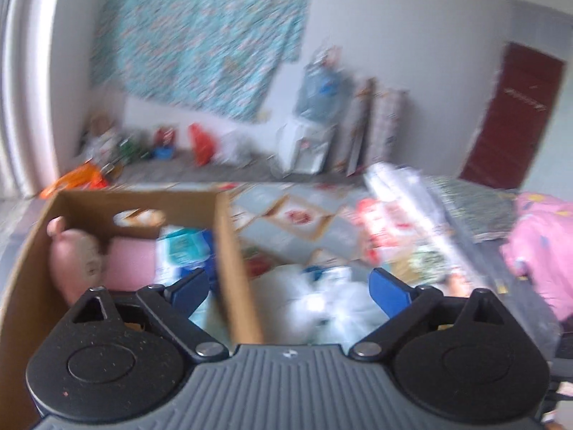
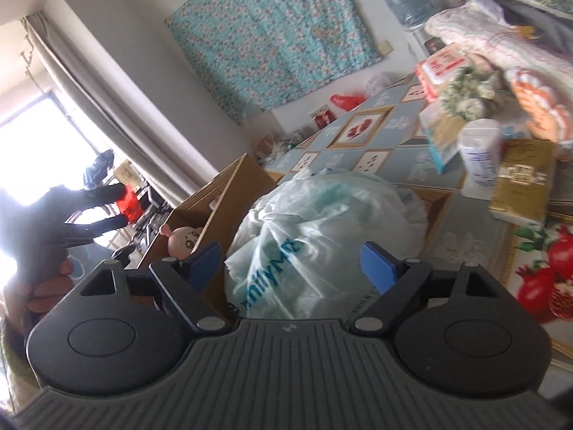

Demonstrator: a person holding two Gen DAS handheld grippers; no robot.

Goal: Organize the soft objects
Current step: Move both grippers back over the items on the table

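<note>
An open cardboard box stands at the left of the table and holds a pink plush toy, a pink cushion and a blue-and-white packet. My left gripper hangs open over the box's right wall with nothing between its fingers. To the right of that box sits a bulging white plastic bag, also in the blurred left wrist view as the bag. My right gripper is open, its blue pads either side of the bag's near end and not pressing on it. The plush toy peeks out of the box.
The table carries a tile-patterned cloth. A white bottle, a gold box and several packets crowd its right side, with folded bedding behind. Pink fabric lies at the far right. A water jug stands by the wall.
</note>
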